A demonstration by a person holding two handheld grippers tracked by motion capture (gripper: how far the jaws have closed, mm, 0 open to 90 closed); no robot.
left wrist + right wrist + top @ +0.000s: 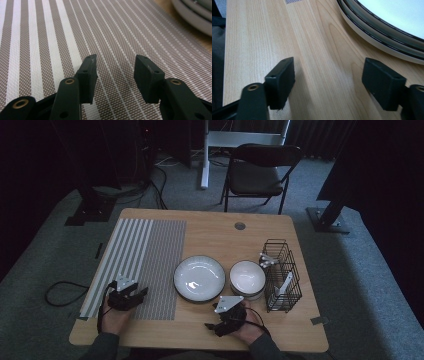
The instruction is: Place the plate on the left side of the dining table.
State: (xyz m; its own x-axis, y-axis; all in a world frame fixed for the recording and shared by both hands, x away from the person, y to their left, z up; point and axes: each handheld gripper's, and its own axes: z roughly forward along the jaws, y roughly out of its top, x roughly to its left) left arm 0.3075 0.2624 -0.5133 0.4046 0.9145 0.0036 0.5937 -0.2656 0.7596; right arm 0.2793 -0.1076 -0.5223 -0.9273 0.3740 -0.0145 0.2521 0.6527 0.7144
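The right gripper (212,327), jaws apart and empty, rests on the table (210,227) just in front of the plate (199,278), nearer to it than the left gripper (141,293), which hangs open over the striped mat (140,255) left of the plate

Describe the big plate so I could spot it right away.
On the wooden table, look just right of the striped placemat. The plate lies there, wide, flat and dark-rimmed, unlike the smaller, deeper bowl on its right.
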